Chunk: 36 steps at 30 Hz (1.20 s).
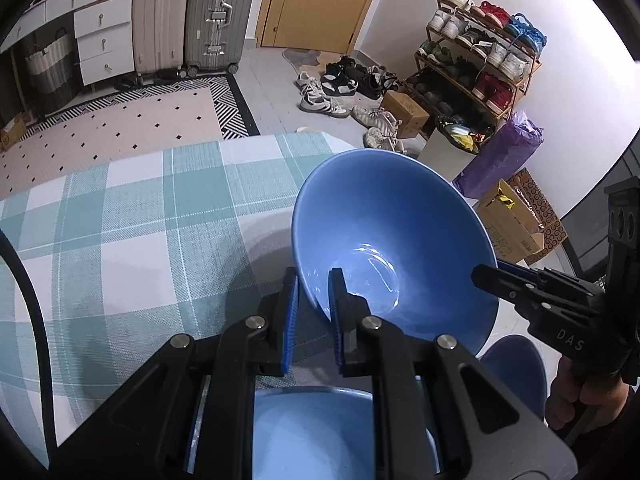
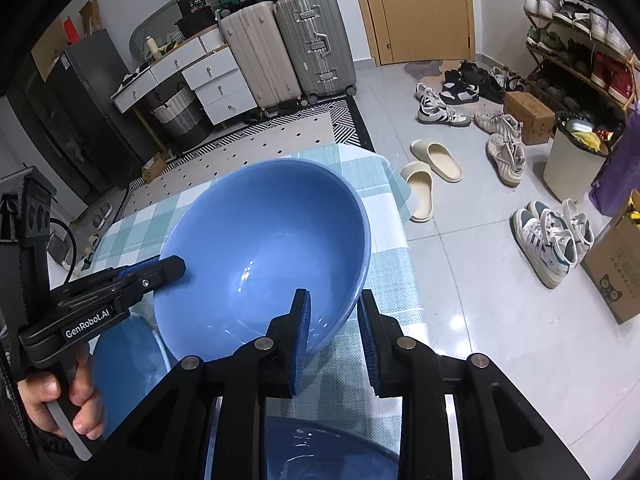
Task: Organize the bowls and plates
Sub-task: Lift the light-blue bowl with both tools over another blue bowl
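"GenRobot.AI" on left gripper (image 2: 176, 270)

Three blue bowls (image 1: 394, 240), two suitcases (image 1: 192, 16), two slippers (image 2: 430, 172).

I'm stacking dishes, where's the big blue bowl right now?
The big blue bowl is tilted above the checked tablecloth, gripped at opposite rims by the left gripper and right gripper, above other blue dishes.

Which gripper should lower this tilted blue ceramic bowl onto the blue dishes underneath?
Left gripper, probably: its jaws pinch the blue ceramic bowl rim firmly, while the right gripper seems to leave a slight gap at its outer jaw.
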Each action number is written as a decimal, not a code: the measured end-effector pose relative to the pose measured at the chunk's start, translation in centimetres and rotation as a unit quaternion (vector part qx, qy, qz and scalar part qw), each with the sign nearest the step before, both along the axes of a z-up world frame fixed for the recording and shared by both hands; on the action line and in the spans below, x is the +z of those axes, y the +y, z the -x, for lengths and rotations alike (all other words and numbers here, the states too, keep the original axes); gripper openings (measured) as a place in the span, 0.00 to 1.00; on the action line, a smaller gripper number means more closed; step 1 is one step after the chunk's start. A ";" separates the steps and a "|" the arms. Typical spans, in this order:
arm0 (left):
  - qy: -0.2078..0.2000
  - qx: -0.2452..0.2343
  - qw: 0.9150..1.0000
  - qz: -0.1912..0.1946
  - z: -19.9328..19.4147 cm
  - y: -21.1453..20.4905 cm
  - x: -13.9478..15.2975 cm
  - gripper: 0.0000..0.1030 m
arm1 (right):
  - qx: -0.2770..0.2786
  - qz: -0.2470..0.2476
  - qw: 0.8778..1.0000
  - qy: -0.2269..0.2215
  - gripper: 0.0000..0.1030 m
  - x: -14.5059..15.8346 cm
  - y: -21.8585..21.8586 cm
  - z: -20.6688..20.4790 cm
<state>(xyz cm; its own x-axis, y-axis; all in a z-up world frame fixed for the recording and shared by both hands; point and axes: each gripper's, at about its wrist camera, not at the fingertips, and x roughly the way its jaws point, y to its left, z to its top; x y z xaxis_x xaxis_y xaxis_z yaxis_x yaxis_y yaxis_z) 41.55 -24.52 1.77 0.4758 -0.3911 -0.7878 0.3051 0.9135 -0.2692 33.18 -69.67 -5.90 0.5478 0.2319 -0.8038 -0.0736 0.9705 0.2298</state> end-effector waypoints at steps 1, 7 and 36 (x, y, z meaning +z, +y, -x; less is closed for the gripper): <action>-0.002 0.000 1.000 0.000 0.2 0.1 0.2 0.12 | 0.000 0.001 1.000 -0.003 0.25 0.2 0.0 0.1; -0.012 0.000 1.000 0.002 1.2 0.4 1.9 0.12 | 0.001 -0.003 1.000 -0.019 0.25 1.4 0.0 0.9; -0.063 0.011 0.998 0.009 10.4 2.6 10.3 0.12 | 0.024 0.000 0.996 -0.086 0.25 8.4 1.3 7.7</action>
